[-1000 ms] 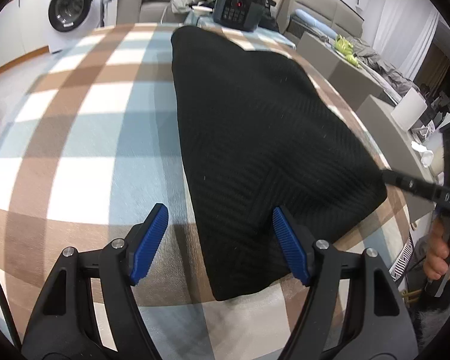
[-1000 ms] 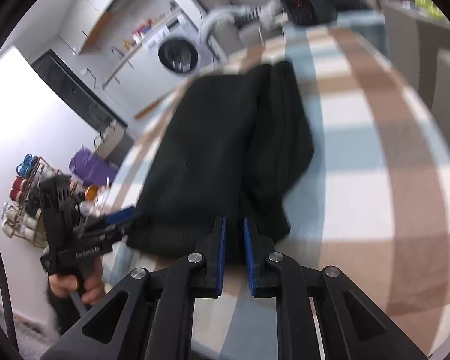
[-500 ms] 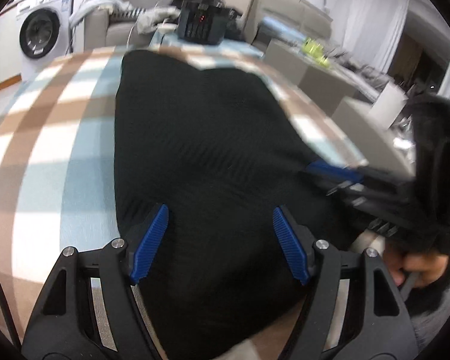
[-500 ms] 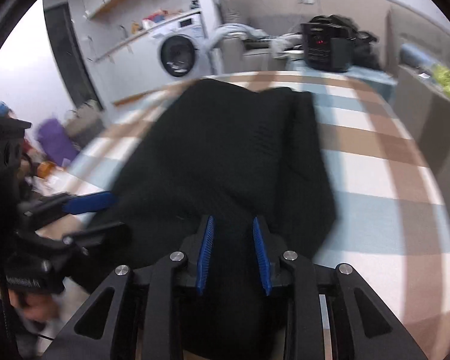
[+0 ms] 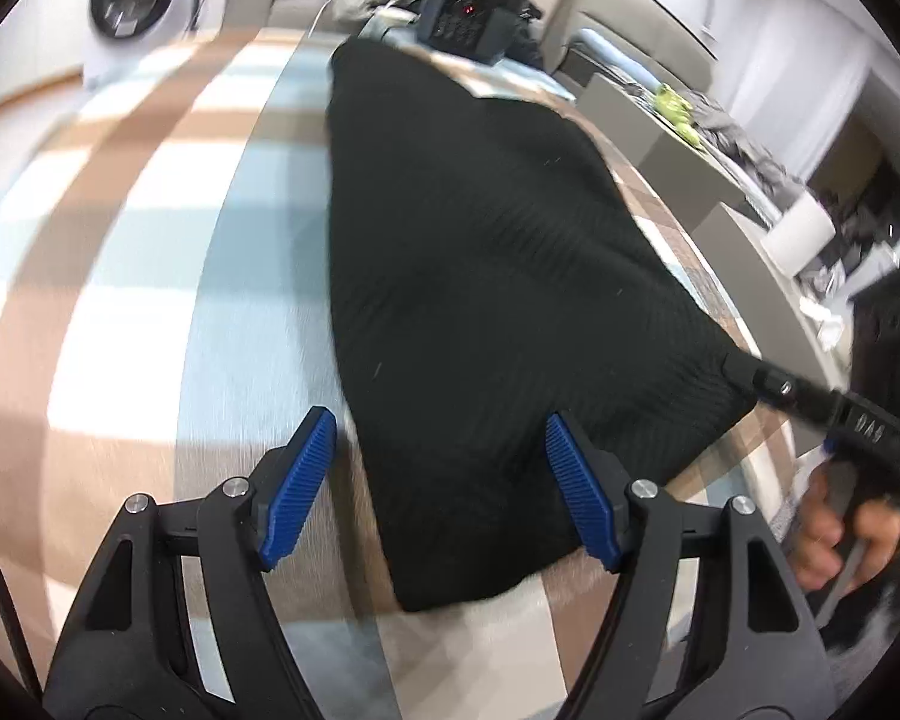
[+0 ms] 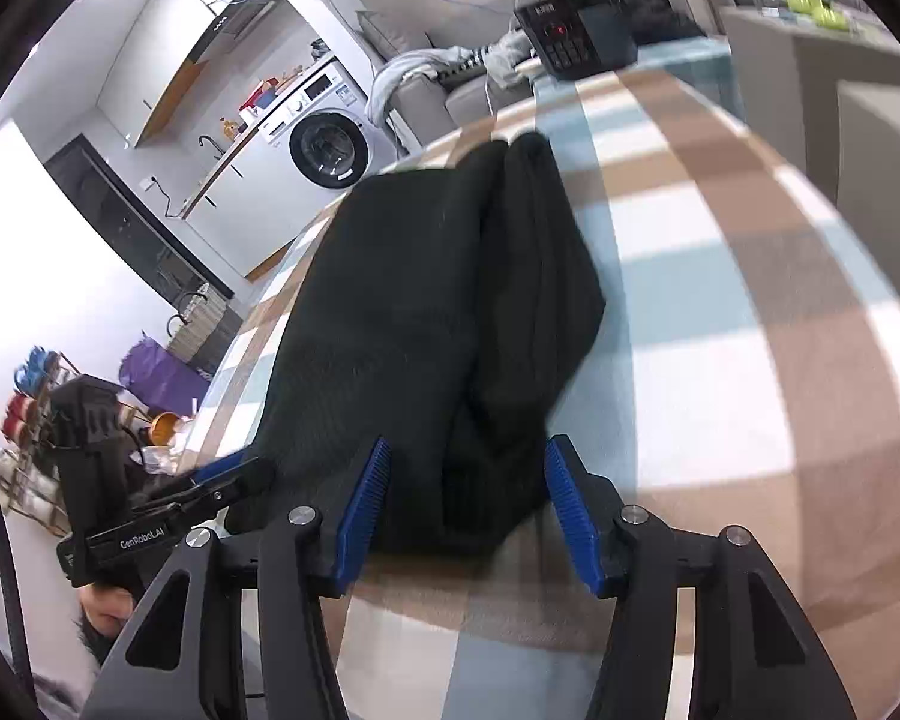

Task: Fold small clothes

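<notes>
Right claw (image 6: pixel 465 504) has just been opening; its jaws now gape astride the near end of the black garment (image 6: pixel 444 324), pads not pressing it. Left claw (image 5: pixel 441 489) also open, one pad over bare cloth, the other over the garment's near left corner. Garment lies flat, lengthwise on the checked tabletop (image 6: pixel 720 312), with a loose fold along its right side.

Risks: closing this way, the right claw may pinch only the top layer, so the fold drags apart. Left claw straddles the edge and may miss the corner or snag the tablecloth. Uneven lift skews the fold.
</notes>
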`<move>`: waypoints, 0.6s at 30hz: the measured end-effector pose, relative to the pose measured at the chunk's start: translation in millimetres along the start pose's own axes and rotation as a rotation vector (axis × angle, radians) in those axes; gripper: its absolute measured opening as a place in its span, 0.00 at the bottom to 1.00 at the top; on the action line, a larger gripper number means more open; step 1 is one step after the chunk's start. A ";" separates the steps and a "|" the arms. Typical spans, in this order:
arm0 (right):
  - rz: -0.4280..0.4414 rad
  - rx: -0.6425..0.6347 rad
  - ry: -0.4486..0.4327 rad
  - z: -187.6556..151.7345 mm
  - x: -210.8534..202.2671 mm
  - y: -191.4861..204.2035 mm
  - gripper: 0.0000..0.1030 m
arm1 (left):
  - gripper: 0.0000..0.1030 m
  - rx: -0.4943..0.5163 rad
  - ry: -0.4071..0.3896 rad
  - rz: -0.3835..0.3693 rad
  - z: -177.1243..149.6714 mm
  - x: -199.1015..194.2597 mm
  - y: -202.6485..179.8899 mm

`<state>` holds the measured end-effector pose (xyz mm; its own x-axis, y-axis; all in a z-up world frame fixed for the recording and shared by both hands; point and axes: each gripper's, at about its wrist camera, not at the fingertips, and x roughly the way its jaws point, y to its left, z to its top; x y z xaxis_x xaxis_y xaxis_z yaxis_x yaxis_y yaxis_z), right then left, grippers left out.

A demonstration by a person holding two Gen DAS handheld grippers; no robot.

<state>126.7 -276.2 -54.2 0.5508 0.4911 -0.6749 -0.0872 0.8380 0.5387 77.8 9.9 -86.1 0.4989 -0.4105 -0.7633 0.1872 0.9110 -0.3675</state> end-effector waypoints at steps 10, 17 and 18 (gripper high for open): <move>-0.030 -0.032 -0.023 10.6 28.3 17.5 0.33 | 0.33 0.017 -0.062 0.026 15.5 7.4 2.4; -0.072 -0.031 -0.056 29.2 35.3 25.2 0.42 | 0.36 0.025 -0.055 0.048 40.1 15.8 11.7; -0.085 -0.038 -0.076 28.2 29.1 26.3 0.44 | 0.37 0.026 -0.059 0.051 39.6 12.4 11.5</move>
<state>163.8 -246.6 -45.5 0.6183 0.4002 -0.6764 -0.0688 0.8849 0.4607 119.7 16.8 -78.7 0.5575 -0.3612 -0.7475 0.1820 0.9317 -0.3145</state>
